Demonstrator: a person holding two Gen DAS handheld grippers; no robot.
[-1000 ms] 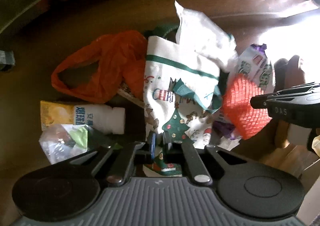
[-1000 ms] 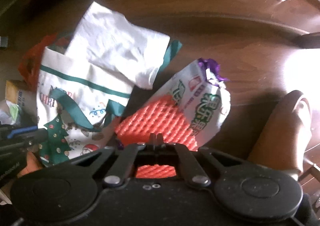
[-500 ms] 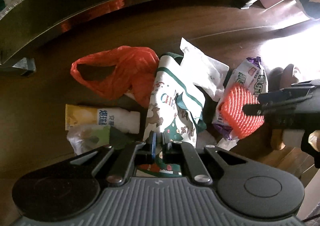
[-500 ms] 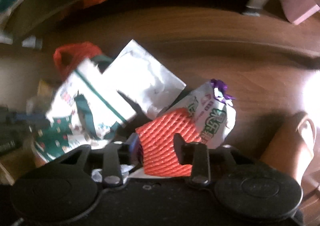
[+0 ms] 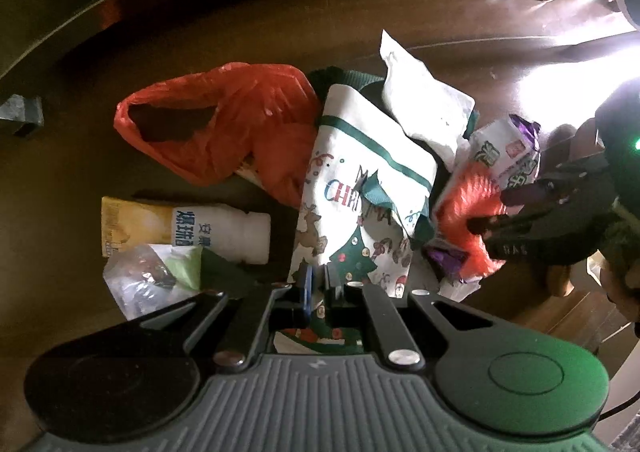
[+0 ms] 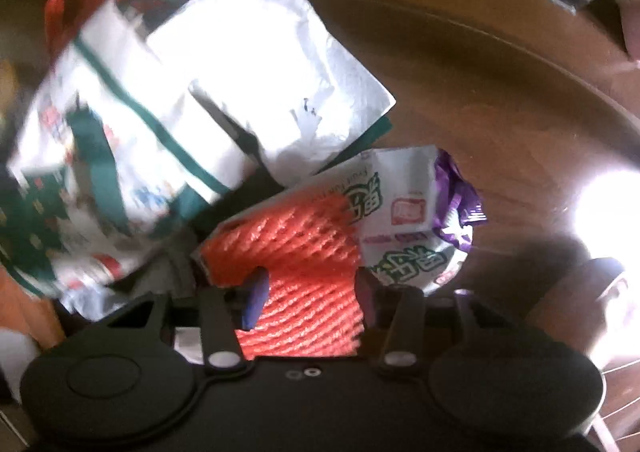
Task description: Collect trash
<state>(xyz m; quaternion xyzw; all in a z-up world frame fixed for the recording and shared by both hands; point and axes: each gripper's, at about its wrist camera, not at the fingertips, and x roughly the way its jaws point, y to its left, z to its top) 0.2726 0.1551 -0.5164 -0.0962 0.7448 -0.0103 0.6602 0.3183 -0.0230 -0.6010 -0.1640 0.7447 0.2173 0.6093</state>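
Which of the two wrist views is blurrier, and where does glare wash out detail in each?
Right wrist view: blurrier, the Christmas bag smeared, the white wrapper blown out, glare at the right edge. Left wrist view: sharp, bag print readable, glare only on the floor at upper right.

An orange foam fruit net lies on a white-and-purple snack wrapper. Beside them slumps a Christmas-print tote bag with a crumpled white packet on it, then an orange plastic bag and a toppled white drink bottle.
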